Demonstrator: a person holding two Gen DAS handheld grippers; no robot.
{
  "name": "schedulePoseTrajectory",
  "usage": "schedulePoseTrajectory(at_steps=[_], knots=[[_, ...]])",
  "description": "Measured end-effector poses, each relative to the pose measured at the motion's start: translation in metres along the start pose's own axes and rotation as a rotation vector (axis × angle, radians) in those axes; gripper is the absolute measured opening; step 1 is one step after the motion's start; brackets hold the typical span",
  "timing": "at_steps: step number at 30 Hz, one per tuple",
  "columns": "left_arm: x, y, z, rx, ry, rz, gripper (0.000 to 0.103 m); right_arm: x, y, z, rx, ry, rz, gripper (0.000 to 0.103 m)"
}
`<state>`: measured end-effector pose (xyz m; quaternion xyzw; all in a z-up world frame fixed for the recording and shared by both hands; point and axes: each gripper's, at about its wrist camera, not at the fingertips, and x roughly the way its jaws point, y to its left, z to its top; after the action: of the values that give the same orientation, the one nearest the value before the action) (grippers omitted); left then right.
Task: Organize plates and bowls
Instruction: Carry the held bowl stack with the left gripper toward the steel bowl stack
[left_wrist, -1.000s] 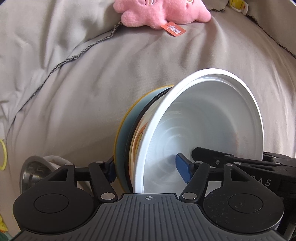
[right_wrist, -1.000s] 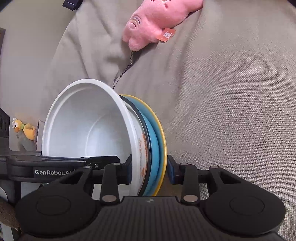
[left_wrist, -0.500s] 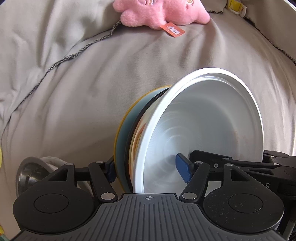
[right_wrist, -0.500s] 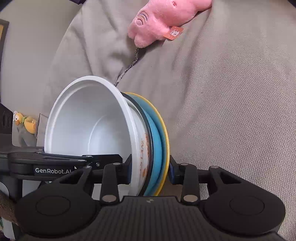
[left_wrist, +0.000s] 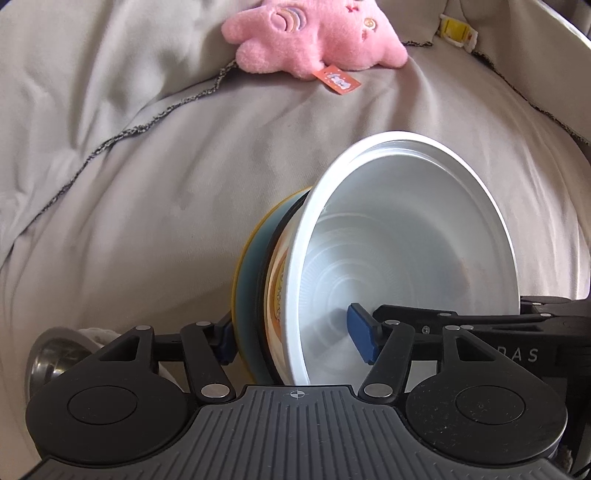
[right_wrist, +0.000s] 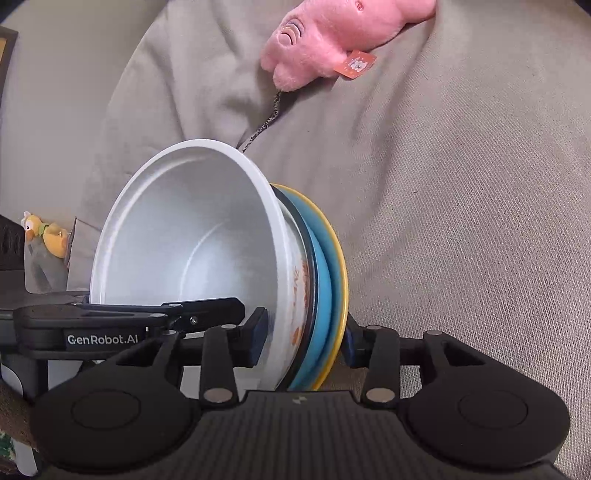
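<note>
A stack of dishes is held on edge over the grey blanket: a white bowl (left_wrist: 406, 251) nested on an orange-printed bowl (left_wrist: 279, 295), a blue plate (left_wrist: 249, 280) and a yellow plate (left_wrist: 236, 280). My left gripper (left_wrist: 293, 338) is shut on the stack, one blue pad inside the white bowl, the other behind the yellow plate. In the right wrist view the white bowl (right_wrist: 192, 236), blue plate (right_wrist: 325, 295) and yellow plate (right_wrist: 341, 273) sit between the fingers of my right gripper (right_wrist: 304, 339), shut on the same stack from the opposite side.
A pink plush toy (left_wrist: 317, 37) with an orange tag lies at the far edge of the blanket (left_wrist: 147, 192). A steel bowl (left_wrist: 55, 354) sits low left of my left gripper. A yellow duck figure (right_wrist: 44, 232) stands at the left in the right wrist view.
Both grippers and the stack have moved forward toward the plush toy, which looks larger and closer. The grip on the stack is unchanged.
</note>
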<state>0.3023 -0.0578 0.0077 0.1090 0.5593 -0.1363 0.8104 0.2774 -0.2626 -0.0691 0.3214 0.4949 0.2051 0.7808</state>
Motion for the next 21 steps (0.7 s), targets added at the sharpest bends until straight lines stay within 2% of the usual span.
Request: schedulePoseTrajectory(at_steps=[3, 11, 15, 21], knots=[[-0.001, -0.001, -0.001, 0.012, -0.010, 0.004, 0.064, 0.002, -0.002, 0.003, 0.022, 0.018, 0.003, 0.040], [0.000, 0.005, -0.002, 0.006, -0.011, -0.018, 0.064, 0.002, 0.005, 0.002, -0.035, 0.007, -0.017, 0.041], [0.000, 0.006, -0.001, 0.003, -0.001, -0.017, 0.064, -0.011, 0.015, 0.004, -0.094, -0.083, -0.117, 0.040], [0.002, 0.010, 0.003, -0.034, 0.010, -0.021, 0.064, -0.003, 0.008, 0.013, -0.052, -0.033, -0.080, 0.040]])
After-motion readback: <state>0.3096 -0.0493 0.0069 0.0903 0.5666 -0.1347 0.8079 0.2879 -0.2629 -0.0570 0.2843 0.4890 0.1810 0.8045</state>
